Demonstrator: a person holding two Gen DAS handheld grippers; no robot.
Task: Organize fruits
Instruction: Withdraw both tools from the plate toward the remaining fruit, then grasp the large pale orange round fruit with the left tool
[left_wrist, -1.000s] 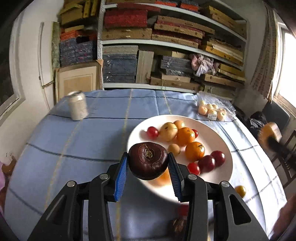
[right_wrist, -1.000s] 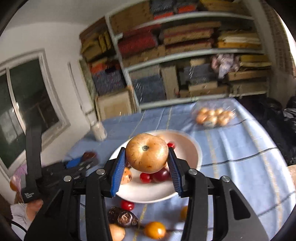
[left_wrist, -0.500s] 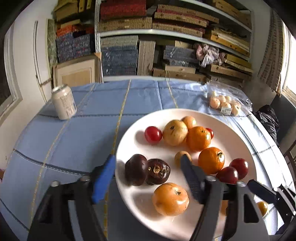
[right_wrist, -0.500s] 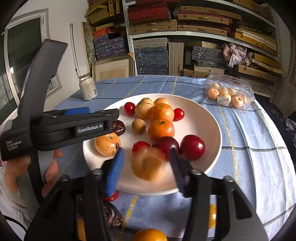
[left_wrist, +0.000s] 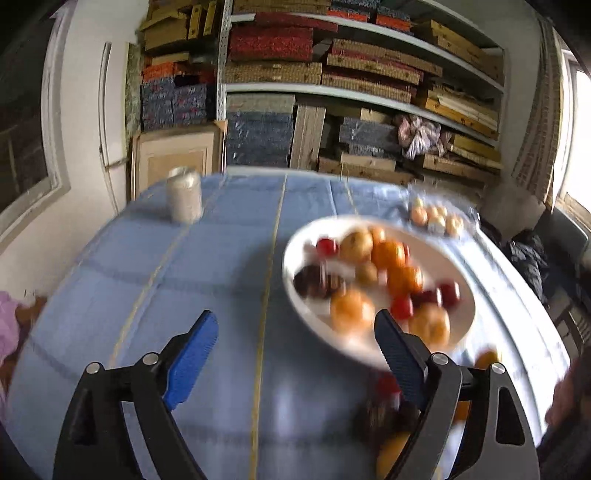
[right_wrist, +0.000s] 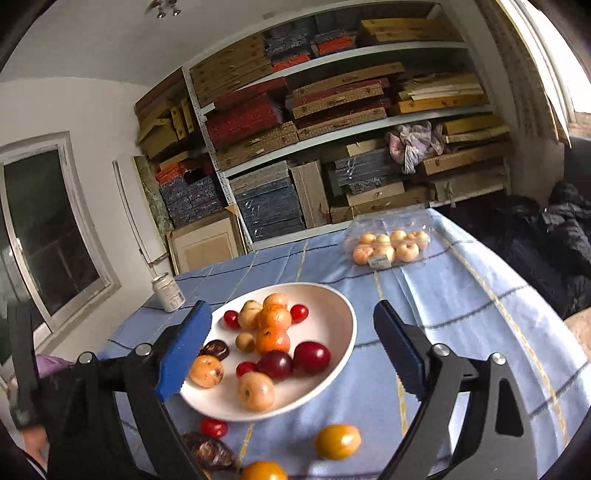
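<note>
A white plate (right_wrist: 332, 310) on the blue tablecloth holds several fruits: oranges, red plums, dark fruits and a tan apple (right_wrist: 255, 391) near its front rim. The plate (left_wrist: 458, 332) looks blurred in the left wrist view. My right gripper (right_wrist: 291, 350) is open and empty, above and in front of the plate. My left gripper (left_wrist: 295, 354) is open and empty, left of the plate. Loose on the cloth in front of the plate lie a red fruit (right_wrist: 213, 427), a dark fruit (right_wrist: 208, 451), a yellow-orange fruit (right_wrist: 337, 441) and an orange one (right_wrist: 263, 472).
A drink can (right_wrist: 168, 292) stands at the table's far left. A clear plastic box of small pale fruits (right_wrist: 388, 240) sits at the far right. Shelves of stacked boxes (right_wrist: 332, 122) fill the wall behind. Dark clothing (right_wrist: 546, 236) lies right of the table.
Both grippers let go of their fruits onto the plate and drew back. The left gripper swung left and is moving fast. The right gripper rose and opened wider.
</note>
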